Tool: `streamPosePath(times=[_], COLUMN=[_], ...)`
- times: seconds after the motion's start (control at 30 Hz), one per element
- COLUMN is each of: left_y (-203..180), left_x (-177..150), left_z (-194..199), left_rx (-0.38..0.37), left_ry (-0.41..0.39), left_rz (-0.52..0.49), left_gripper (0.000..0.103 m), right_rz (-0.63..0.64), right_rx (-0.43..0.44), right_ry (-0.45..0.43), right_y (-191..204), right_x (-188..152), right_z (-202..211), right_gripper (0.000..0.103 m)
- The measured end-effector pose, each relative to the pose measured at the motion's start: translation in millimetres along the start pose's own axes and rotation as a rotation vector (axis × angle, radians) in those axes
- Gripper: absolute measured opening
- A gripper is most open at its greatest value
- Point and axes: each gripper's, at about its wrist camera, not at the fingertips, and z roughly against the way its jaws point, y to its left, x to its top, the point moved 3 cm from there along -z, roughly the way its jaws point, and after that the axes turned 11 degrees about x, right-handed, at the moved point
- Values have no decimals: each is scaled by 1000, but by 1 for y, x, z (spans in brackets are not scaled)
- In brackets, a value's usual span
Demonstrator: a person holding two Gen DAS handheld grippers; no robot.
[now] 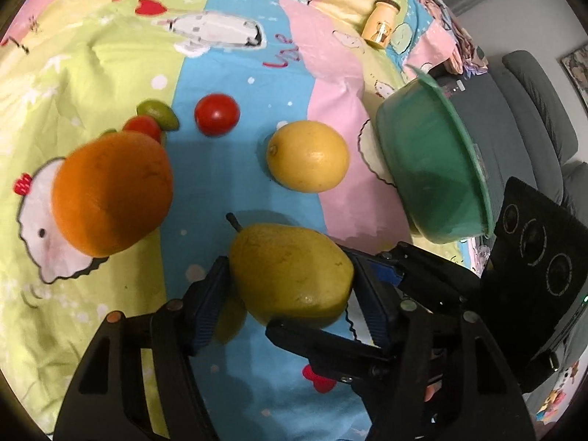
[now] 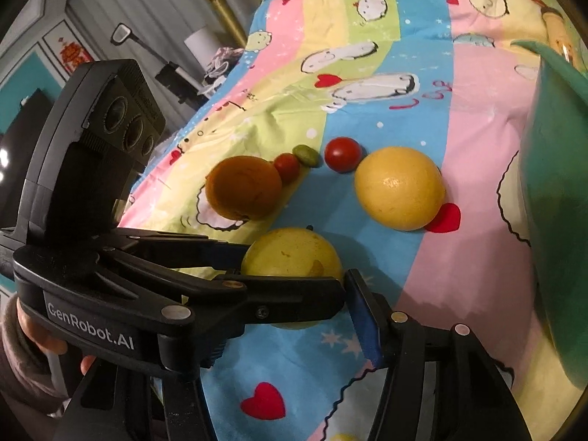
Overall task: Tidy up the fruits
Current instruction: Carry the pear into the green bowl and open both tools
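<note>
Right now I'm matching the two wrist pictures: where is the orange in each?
Left wrist: the orange sits at the left, middle height, large.
Right wrist: the orange sits left of centre, smaller.
Shared landmark: the small red tomato and green fruit just behind it, by the blue stripe.

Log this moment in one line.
left gripper: shut on yellow-green pear | right gripper: beside pear, grip unclear | green plastic bowl: tilted

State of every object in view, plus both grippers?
pear, gripped by left gripper fingers
right gripper, fingers also around pear, contact unclear
orange, loose on bedspread
lemon, loose
large tomato, loose
small tomato, loose, beside green fruit
green bowl, tilted, inside hidden
</note>
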Motion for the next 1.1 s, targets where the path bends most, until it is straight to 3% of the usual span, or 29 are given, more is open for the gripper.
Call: streamPosePath(times=[0.27,0.53,0.87,1.1], left_y=[-31,-101,-179,-199], left_x=[19,51,68,68], left_z=[44,68,20,-15], left_rx=[-6,-33,-92,-80], left_ry=[-123,-204,-121,-41], left_rz=[-73,-213,-310,-331], left_gripper=[66,66,66,66], right_rz=[72,125,18,-82], right_rx=[-20,-105,-180,-188], right_ry=[-99,-274,-372,-348], right_y=[25,27,-22,-62], right_x=[19,42,27,7], right_z=[36,112,166,175], right_gripper=[59,59,59,59])
